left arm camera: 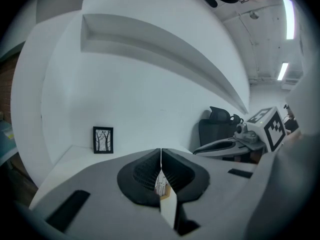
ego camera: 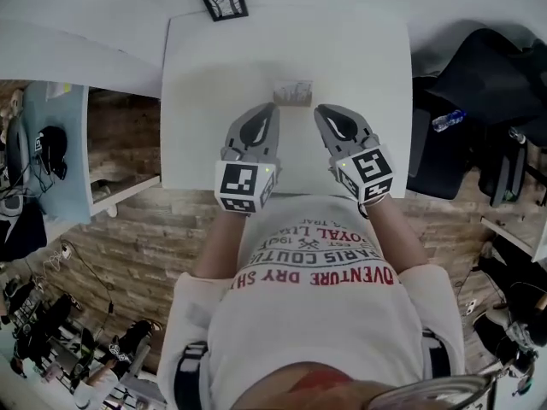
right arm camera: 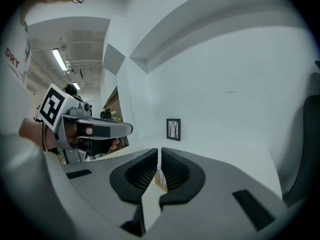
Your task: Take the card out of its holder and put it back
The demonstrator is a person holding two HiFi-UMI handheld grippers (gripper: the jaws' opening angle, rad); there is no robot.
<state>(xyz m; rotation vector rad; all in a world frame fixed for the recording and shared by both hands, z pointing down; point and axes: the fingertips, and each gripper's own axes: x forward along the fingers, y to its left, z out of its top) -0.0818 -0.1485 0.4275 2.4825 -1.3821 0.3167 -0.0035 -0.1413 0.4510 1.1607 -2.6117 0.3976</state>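
With the left gripper (ego camera: 268,111) and right gripper (ego camera: 322,112) jaws clenched empty, nudging the card (ego camera: 293,91) (seemingly upright in its holder (right arm camera: 162,186)) could topple it.

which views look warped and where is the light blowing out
Head view: even, flat light with little shadow, white table nearly washed out. Left gripper view: strong fisheye with dark corners, wall ledge bent into an arc, ceiling lights blown out. Right gripper view: same warp and dark rim, strip light glaring too.
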